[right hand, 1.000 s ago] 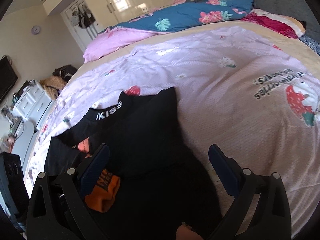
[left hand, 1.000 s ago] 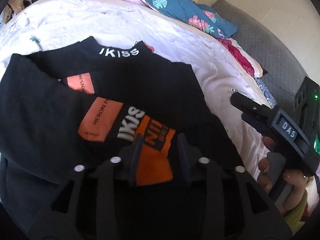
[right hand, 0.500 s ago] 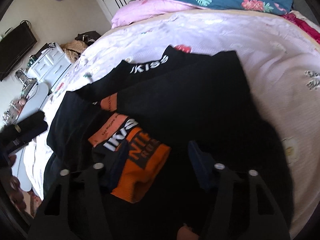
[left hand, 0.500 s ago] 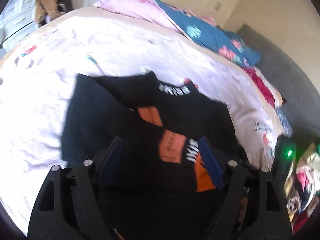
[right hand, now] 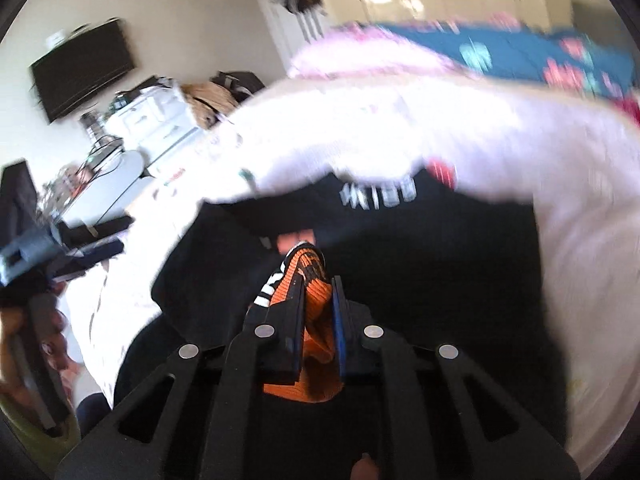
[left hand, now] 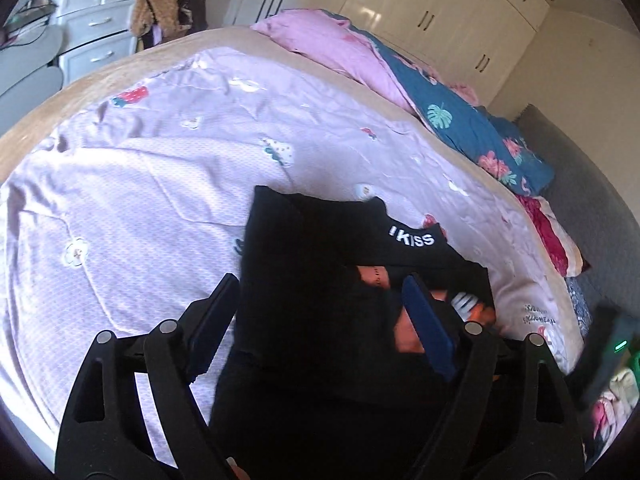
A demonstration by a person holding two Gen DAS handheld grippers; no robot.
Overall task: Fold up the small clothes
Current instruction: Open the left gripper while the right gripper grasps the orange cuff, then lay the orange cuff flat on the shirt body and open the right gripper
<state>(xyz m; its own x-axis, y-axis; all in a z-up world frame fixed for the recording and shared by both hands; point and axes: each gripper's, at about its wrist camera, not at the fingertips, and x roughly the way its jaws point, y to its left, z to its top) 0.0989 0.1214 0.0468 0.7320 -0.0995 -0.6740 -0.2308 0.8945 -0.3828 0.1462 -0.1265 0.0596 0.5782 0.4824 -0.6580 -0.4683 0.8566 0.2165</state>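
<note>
- Black garment [left hand: 320, 280]: spread on the bed [left hand: 140, 200], near its front edge; white "IKISS" lettering [left hand: 412, 237] on a band at the far end; orange patches [left hand: 374, 276] show among the folds.
- Orange fabric piece [right hand: 316, 312]: printed with black and white lettering, bunched and lifted off the black cloth; probably part of the same garment, though the right wrist view is too blurred to settle this.
- Right gripper [right hand: 318, 304]: fingers [right hand: 288, 320] pressed together on the orange fabric piece, which spills out both ahead of and behind them.
- Left gripper [left hand: 320, 320]: fingers [left hand: 426, 328] wide apart, holding nothing, poised above the left part of the black garment; the left finger stands over the bedsheet just beside the garment's edge, the right finger over the orange patches.
- Bedsheet [left hand: 120, 184]: pale lilac, strawberry and flower prints, lightly wrinkled.
- Bedding at the far side: pink quilt [left hand: 340, 52] and blue floral quilt [left hand: 460, 128], heaped together.
- Room fittings: cream wardrobe doors [left hand: 420, 12] behind the bed; white drawer unit [left hand: 96, 20] at far left; wall-mounted television [right hand: 84, 68].
</note>
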